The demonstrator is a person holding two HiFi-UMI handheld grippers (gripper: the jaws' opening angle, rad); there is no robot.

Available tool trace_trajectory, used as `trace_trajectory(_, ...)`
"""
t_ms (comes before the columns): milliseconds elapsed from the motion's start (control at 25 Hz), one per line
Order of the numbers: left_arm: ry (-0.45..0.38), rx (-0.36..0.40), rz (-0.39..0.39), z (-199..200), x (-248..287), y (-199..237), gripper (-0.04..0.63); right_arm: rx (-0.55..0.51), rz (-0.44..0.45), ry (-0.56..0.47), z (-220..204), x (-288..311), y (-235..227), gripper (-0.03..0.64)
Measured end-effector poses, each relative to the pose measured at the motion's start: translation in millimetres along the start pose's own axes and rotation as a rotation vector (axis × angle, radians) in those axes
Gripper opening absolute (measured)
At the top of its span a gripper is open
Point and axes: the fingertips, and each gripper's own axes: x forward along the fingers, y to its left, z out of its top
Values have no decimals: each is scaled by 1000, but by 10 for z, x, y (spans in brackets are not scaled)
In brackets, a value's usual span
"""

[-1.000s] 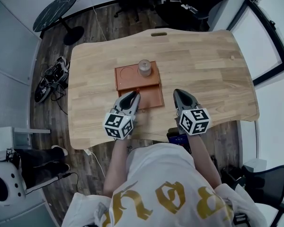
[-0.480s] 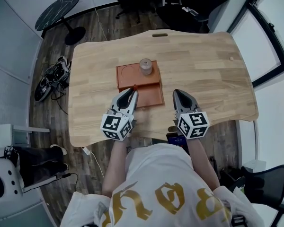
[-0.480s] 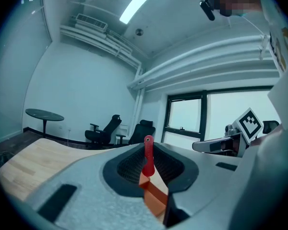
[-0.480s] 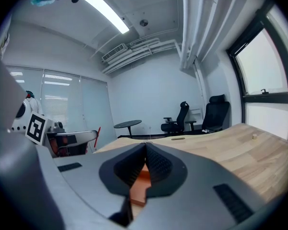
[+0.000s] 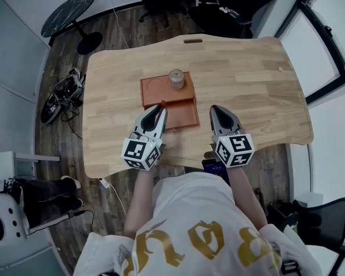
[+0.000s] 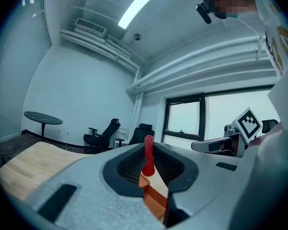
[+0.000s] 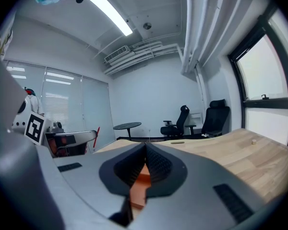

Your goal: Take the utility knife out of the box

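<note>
Wooden tabletop [image 5: 247, 79] bears orange box [image 5: 181, 117] and round container [image 5: 176, 79]. Only the left gripper view shows my left tongs [image 5: 160, 109] clenching the red utility knife [image 6: 148, 158]. My right tongs [image 5: 217, 110] are clenched and empty.

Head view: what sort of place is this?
Probably an office or meeting room: a large wooden desk with a cable slot, black swivel chairs beyond it, a round side table, and tall windows at right.

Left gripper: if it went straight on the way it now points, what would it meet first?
In the head view the left gripper, shut on the utility knife, points across the orange box at the round container; that comes first, unless the gripper rides high enough to clear it, which is unclear.
</note>
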Motion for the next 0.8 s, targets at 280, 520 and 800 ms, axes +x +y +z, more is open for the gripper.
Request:
trace_trajectory(280, 1, 3, -13, -12, 53, 11, 57, -12, -5, 14, -34, -8, 5, 11)
trace_trajectory(520, 5, -7, -19, -44, 94, 13, 57, -11, -14, 14, -33, -17, -48, 11)
trace_trajectory(800, 12, -14, -39, -60, 150, -27, 57, 3, -24, 22, -67, -22, -104, 11)
